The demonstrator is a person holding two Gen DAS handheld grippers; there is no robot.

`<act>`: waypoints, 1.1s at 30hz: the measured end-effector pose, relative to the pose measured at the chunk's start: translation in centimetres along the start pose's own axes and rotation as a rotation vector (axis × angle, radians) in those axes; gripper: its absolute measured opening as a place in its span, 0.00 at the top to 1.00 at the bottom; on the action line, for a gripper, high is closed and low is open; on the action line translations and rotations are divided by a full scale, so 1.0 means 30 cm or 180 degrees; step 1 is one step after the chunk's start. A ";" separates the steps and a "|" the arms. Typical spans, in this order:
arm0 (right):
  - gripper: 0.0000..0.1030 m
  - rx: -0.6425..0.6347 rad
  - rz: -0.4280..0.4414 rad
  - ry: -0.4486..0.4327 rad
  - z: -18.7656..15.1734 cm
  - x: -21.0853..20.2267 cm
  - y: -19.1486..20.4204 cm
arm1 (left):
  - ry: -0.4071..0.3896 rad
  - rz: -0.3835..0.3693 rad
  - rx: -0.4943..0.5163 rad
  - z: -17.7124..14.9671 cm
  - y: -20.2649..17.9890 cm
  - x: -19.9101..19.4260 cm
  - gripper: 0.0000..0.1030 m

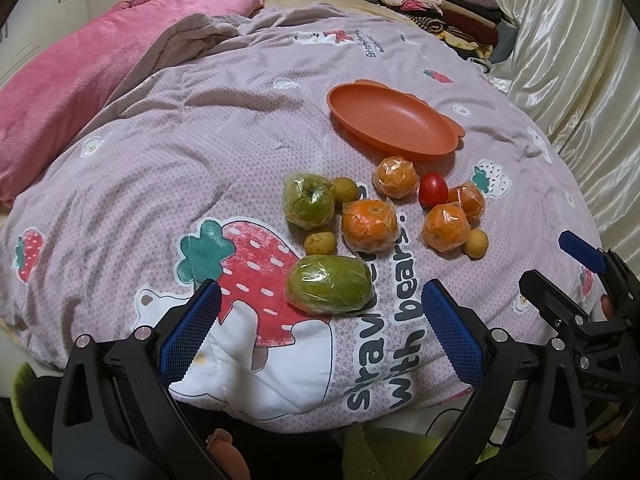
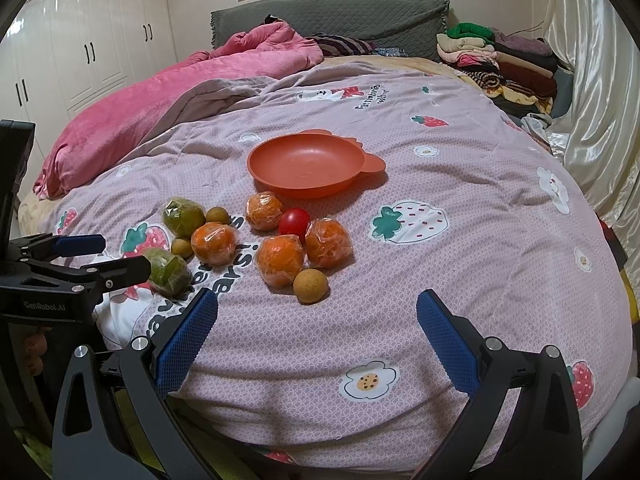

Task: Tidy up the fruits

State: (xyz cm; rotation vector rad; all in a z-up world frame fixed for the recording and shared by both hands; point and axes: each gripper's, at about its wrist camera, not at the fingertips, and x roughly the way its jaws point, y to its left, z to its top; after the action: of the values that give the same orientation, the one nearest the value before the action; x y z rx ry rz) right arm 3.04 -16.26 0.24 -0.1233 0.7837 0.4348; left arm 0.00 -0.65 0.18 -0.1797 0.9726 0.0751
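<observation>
An empty orange plate (image 1: 392, 120) (image 2: 308, 164) rests on the pink strawberry quilt. In front of it lies a cluster of fruit: several plastic-wrapped oranges (image 1: 369, 224) (image 2: 280, 260), a red tomato (image 1: 433, 189) (image 2: 294, 221), two wrapped green fruits (image 1: 330, 290) (image 1: 309, 200) (image 2: 182, 211), and small yellow-brown round fruits (image 1: 476, 243) (image 2: 310, 285). My left gripper (image 1: 320, 312) is open, just short of the nearest green fruit. My right gripper (image 2: 318, 320) is open too, a little short of a small round fruit. Nothing is between either pair of fingers.
A pink blanket (image 2: 168, 108) is bunched at the back left. Folded clothes (image 2: 496, 68) are stacked at the back right by a shiny cream curtain (image 2: 592, 80). White wardrobes (image 2: 80, 40) line the left wall. The quilt drops off at the bed's near edge.
</observation>
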 end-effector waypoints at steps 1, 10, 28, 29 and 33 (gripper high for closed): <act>0.04 0.0000 -0.0002 0.0001 0.000 0.000 0.000 | 0.0003 -0.0003 0.0003 -0.001 -0.001 0.002 0.08; 0.04 -0.0009 -0.0023 0.0040 -0.002 0.029 -0.014 | 0.0063 -0.0002 0.0023 0.001 0.001 0.034 0.08; 0.04 0.0014 -0.0078 0.0163 0.060 0.147 -0.092 | 0.0167 -0.0144 0.0018 0.010 0.006 0.120 0.08; 0.04 0.0001 -0.0092 0.0179 0.066 0.158 -0.097 | 0.0165 -0.0169 0.0019 0.013 0.006 0.122 0.09; 0.04 -0.0085 -0.0057 0.0275 0.089 0.204 -0.107 | 0.0214 -0.0199 0.0041 0.011 0.003 0.144 0.16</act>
State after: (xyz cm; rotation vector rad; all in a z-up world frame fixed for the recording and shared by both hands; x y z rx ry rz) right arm 9.98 -16.42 -2.36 -0.1746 0.8613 0.4252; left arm 2.70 -0.56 -3.23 -0.2016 1.0335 0.0053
